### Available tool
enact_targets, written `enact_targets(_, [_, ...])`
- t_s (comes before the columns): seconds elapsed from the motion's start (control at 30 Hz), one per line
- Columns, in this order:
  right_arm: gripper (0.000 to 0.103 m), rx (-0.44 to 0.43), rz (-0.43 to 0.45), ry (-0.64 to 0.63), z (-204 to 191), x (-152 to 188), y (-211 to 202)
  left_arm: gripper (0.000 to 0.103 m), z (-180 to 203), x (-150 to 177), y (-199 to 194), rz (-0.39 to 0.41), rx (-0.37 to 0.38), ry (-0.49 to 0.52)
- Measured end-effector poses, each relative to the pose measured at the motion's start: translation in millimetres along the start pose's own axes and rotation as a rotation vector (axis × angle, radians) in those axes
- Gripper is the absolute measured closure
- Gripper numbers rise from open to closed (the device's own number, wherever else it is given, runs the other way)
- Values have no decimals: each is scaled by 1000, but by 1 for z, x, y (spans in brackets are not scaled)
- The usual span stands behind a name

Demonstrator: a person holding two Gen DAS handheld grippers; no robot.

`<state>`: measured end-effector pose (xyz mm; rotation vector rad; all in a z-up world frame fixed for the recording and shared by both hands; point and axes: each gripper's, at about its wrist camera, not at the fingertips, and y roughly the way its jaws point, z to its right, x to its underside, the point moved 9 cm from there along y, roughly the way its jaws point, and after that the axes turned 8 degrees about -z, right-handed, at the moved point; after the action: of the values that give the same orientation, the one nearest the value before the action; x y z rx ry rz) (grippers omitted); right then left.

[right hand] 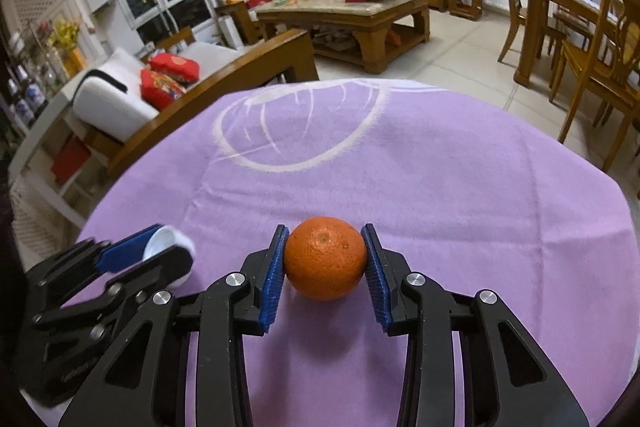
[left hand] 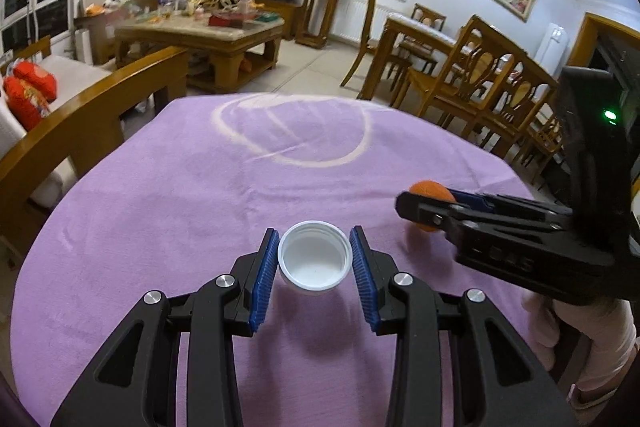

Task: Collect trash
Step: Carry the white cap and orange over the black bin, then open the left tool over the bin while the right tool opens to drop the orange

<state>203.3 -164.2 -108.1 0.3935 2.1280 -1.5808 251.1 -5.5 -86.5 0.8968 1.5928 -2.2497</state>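
Observation:
A white plastic cap [left hand: 314,267], open side up, sits between the blue pads of my left gripper [left hand: 314,233], which is shut on it a little above the purple tablecloth [left hand: 240,187]. To its right, my right gripper [left hand: 424,207] reaches in over the cloth around an orange [left hand: 430,189]. In the right wrist view the orange [right hand: 325,259] rests on the cloth [right hand: 440,187] with both pads of the right gripper [right hand: 325,229] touching its sides. The left gripper [right hand: 160,247] and the cap [right hand: 164,239] show at the lower left there.
A wooden sofa arm [left hand: 92,115] runs along the table's left edge, with red cushions [left hand: 30,91] behind it. Wooden dining chairs [left hand: 480,87] stand to the right, and a cluttered coffee table [left hand: 208,27] lies beyond. A pale sleeve [left hand: 592,331] holds the right gripper.

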Motion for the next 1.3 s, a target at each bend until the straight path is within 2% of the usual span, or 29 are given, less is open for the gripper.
enact_targets(0.13, [66, -70, 56, 40, 6, 21, -47, 66, 12, -6, -6, 39, 60, 4])
enact_targets(0.27, [66, -121, 173, 97, 23, 54, -113, 66, 48, -8, -20, 65, 105, 48])
enact_targets(0.47, [66, -125, 404, 246, 86, 118, -210, 66, 149, 2, -43, 99, 221, 169])
enact_targets(0.57, [66, -58, 523, 314, 129, 156, -261, 66, 208, 9, -51, 114, 276, 243])
enact_targets(0.7, [66, 89, 669, 404, 195, 209, -330, 66, 294, 24, -50, 113, 364, 337])
enact_targets(0.8, [66, 171, 727, 471, 240, 244, -362, 66, 344, 40, -42, 96, 401, 404])
enact_targets(0.93, [66, 198, 767, 553, 291, 278, -380, 66, 404, 63, -22, 56, 435, 486])
enact_targets(1.03, [66, 204, 773, 582, 317, 292, -382, 66, 428, 77, -9, 34, 436, 526])
enact_targets(1.3, [66, 176, 774, 644, 349, 301, -365, 66, 456, 92, 20, -18, 403, 567])
